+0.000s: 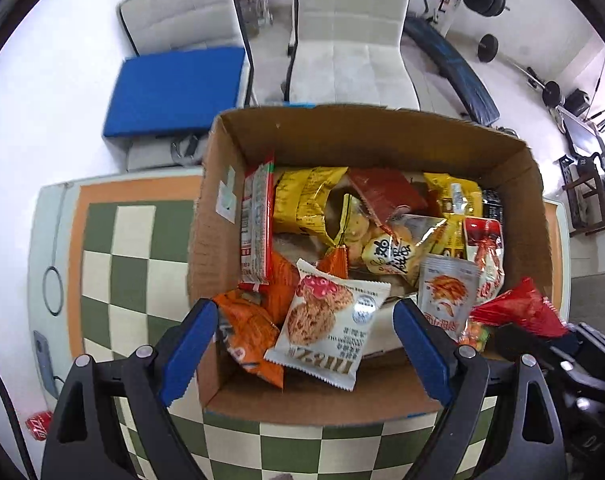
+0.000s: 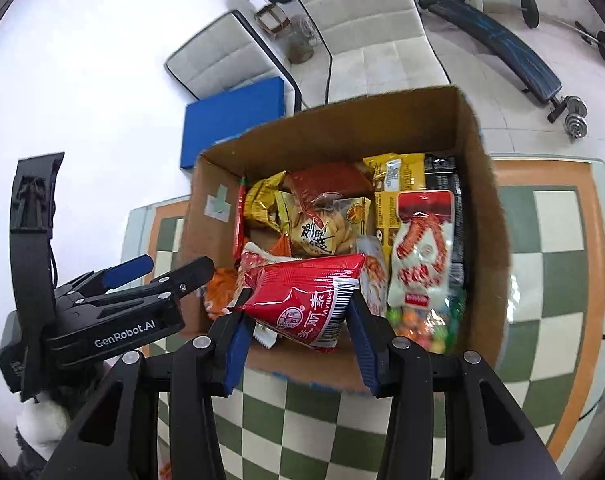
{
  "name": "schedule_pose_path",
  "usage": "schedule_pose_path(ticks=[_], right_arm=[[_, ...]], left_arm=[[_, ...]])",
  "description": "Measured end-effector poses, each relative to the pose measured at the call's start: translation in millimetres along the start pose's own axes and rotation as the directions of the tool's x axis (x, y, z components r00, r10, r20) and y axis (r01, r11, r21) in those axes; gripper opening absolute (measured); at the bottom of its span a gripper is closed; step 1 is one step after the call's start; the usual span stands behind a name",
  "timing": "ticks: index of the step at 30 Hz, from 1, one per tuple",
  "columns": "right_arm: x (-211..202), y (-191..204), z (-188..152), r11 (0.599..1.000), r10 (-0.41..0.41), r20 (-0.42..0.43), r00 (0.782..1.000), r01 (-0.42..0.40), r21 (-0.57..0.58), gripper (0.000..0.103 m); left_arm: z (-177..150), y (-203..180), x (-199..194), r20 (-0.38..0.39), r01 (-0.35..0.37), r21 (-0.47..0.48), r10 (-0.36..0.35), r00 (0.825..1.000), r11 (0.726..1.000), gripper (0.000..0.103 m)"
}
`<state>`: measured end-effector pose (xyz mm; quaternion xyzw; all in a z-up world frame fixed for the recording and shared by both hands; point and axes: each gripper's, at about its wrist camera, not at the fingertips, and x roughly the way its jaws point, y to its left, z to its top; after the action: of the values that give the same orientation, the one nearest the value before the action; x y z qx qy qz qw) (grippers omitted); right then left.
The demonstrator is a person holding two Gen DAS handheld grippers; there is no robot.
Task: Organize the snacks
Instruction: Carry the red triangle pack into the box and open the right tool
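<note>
An open cardboard box (image 1: 382, 136) on a checkered table holds several snack packets. My left gripper (image 1: 304, 320) is open and empty over the box's near edge, above a white cookie packet (image 1: 326, 320) and an orange packet (image 1: 250, 332). My right gripper (image 2: 298, 312) is shut on a red snack packet (image 2: 306, 300) and holds it over the box's (image 2: 342, 128) near side. The red packet also shows at the right in the left wrist view (image 1: 518, 312). The left gripper shows at the left in the right wrist view (image 2: 162, 268).
The table has a green and cream checkered cloth (image 1: 118, 264) with an orange border. Two white chairs (image 1: 350, 28) and a blue cushion (image 1: 178, 88) stand behind the table. Gym equipment (image 2: 498, 36) lies on the floor at the back right. A red can (image 1: 38, 428) lies on the floor at left.
</note>
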<state>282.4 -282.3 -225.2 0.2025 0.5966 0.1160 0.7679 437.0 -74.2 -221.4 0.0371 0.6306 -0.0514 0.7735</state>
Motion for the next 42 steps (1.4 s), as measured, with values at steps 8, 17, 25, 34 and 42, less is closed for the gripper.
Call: schedule_pose_path(ticks=[8,17,25,34,42], right_arm=[[56.5,-3.6,15.2,0.999,-0.022,-0.083,0.996,0.024,0.023,0.048],[83.4,-3.5,20.4,0.999,-0.045,-0.122,0.992,0.048,0.022,0.050],[86.0,-2.3,24.4,0.997,-0.073,-0.129,0.989,0.076,0.016,0.058],[63.0,-4.1,18.5,0.990,-0.140,-0.104,0.985,0.141,0.001,0.072],[29.7,-15.1,2.4,0.974,-0.224,-0.068,0.972,0.225,-0.002,0.092]], left_arm=[[15.6,12.5,35.5,-0.099,0.036,-0.033,-0.039,0.994,0.999,0.090],[16.6,12.1,47.9,-0.130,0.067,-0.048,-0.072,0.989,0.997,0.090],[17.0,7.7,44.5,-0.124,0.076,-0.044,-0.081,0.989,0.996,0.090],[5.0,3.1,27.8,-0.111,0.097,-0.042,-0.101,0.989,0.994,0.090],[-18.8,-2.8,6.9,-0.082,0.102,-0.033,-0.104,0.991,0.994,0.090]])
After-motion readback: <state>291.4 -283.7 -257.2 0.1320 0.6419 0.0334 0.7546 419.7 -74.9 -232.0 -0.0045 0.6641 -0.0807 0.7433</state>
